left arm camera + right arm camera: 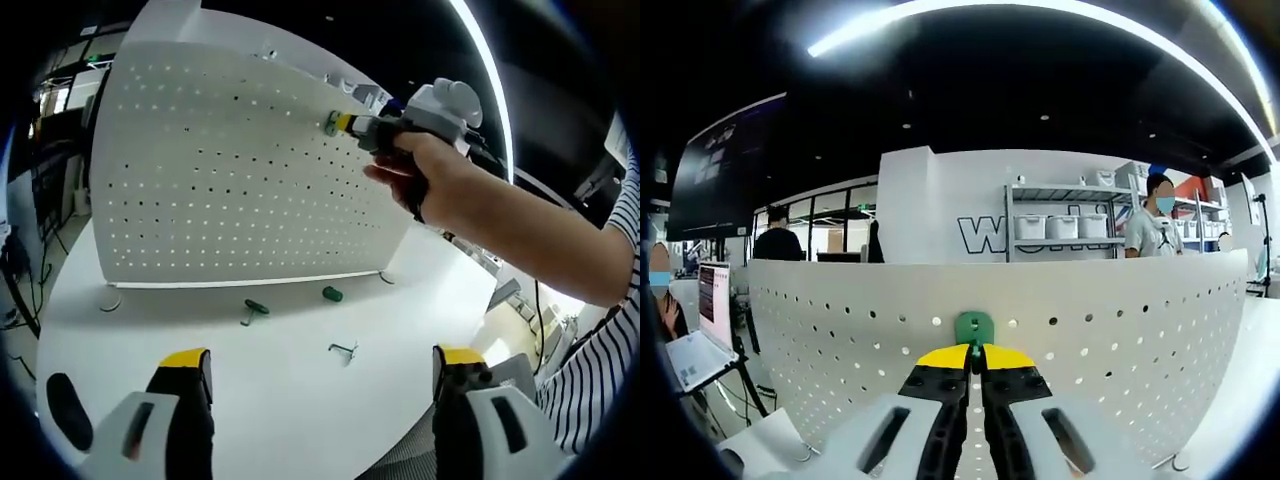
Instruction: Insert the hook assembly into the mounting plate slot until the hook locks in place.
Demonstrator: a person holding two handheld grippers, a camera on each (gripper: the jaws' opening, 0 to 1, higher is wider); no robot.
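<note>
At pegboard (pixel 840 330): green hook (pixel 974 326) upright, right gripper (pixel 976 352) clamping.

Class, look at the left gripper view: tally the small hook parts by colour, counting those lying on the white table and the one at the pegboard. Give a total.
Green plastic hook parts: 3 (T-shaped one on table, stubby one on table, one held at the white pegboard)
Grey metal wire hooks: 1
Total: 4
</note>
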